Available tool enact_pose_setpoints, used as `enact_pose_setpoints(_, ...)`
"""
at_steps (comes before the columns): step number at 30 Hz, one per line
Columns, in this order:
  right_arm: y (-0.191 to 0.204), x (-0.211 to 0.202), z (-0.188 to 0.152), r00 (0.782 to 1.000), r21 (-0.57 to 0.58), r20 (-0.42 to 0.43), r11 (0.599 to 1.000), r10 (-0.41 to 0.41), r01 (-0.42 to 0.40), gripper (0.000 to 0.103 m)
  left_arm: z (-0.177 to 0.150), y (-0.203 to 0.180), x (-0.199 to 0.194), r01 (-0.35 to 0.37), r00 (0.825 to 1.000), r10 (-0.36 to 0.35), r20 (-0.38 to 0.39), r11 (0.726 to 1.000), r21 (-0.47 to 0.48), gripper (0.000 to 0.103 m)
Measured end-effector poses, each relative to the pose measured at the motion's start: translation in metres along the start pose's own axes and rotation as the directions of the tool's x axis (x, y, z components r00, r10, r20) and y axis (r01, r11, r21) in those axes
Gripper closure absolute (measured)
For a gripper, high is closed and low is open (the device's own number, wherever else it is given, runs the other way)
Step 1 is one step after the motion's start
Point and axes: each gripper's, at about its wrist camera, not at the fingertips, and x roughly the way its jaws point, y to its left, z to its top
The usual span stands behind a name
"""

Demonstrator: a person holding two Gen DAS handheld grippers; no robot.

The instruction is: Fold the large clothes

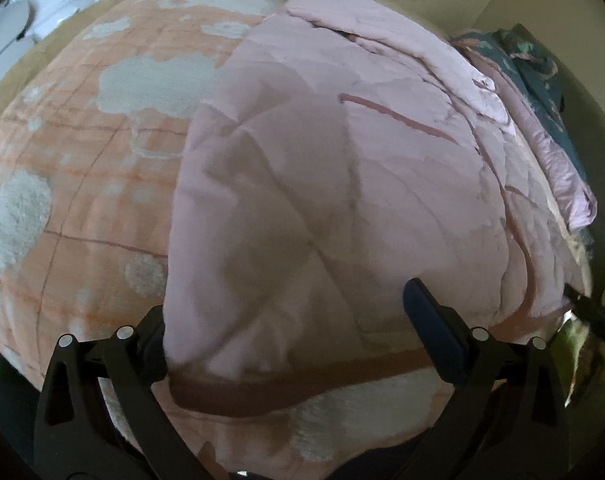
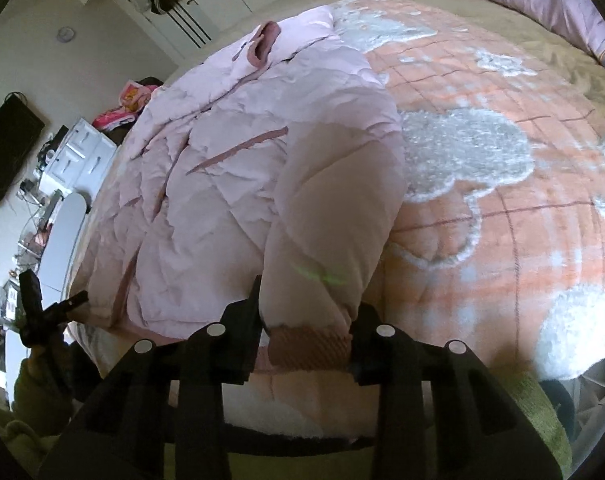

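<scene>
Bed covered by a peach/orange fleece blanket [image 1: 82, 184] with grey-white fluffy patches and a thin grid of lines. On it lies the pale pink puffer jacket [image 1: 322, 184], quilted, creased, with dusty-rose trim: a slanted pocket strip and a rose hem band at the near edge. Jacket sits on the near part of the bed, hem toward the person.

Left gripper [image 1: 290, 320]: jaws wide, straddling the jacket's hem corner; left finger beside the fabric edge, right finger over the quilted surface, no pinch visible.

Right gripper [image 2: 306, 320]: jaws narrow, closed on the sleeve's ribbed rose cuff [image 2: 310, 348]; the sleeve [image 2: 334, 216] runs up from the cuff over the jacket body.

Left view only: a second lilac quilt and a dark teal patterned fabric [image 1: 542, 76] beyond the jacket.

Right view only: jacket collar with rose lining [image 2: 264, 44] at the far end, white drawers [image 2: 78, 152], a dark screen [image 2: 6, 152] on the wall, and the left gripper seen from outside at the left edge.
</scene>
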Motion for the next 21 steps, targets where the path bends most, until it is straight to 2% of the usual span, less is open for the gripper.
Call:
enact_pose_setpoints(2,-0.004,0.007,0.002,1.0,0.016,-0.022,1.0,0.003,-0.002,0.062,0.0,-0.005,-0.001,0.01,1.0,-0.01,0.005,1.0,0.009,0.023)
enact_pose_setpoints(4,-0.009,0.012,0.002,0.999,0.043,-0.024,0.999,0.022,-0.021,0.061,0.001,-0.007,-0.001,0.01,1.0,-0.01,0.012,1.0,0.009,0.033)
enact_pose_setpoints(6,-0.011,0.013,0.003,0.999,0.055,-0.016,0.998,0.034,-0.034,0.061,0.001,-0.007,-0.003,0.008,1.0,-0.009,0.022,1.0,0.007,0.056)
enact_pose_setpoints(7,-0.009,0.012,0.002,0.999,0.054,-0.013,0.998,0.035,-0.034,0.065,0.001,-0.007,-0.004,0.001,1.0,-0.002,0.031,1.0,0.009,0.063)
enact_pose_setpoints(9,-0.004,0.006,0.004,0.999,0.033,0.005,0.998,0.047,-0.047,0.073,0.002,-0.007,-0.009,-0.007,0.999,0.006,0.046,1.0,0.017,0.084)
enact_pose_setpoints(14,0.018,-0.022,0.017,0.992,-0.036,0.083,0.995,0.093,-0.09,0.078,0.009,-0.018,-0.025,-0.023,0.996,0.016,0.087,0.997,0.076,0.092)
enact_pose_setpoints(21,0.054,-0.058,0.047,0.968,-0.132,0.201,0.983,0.152,-0.127,0.081,0.032,-0.033,-0.05,0.006,0.985,-0.026,0.171,0.993,0.117,0.094)
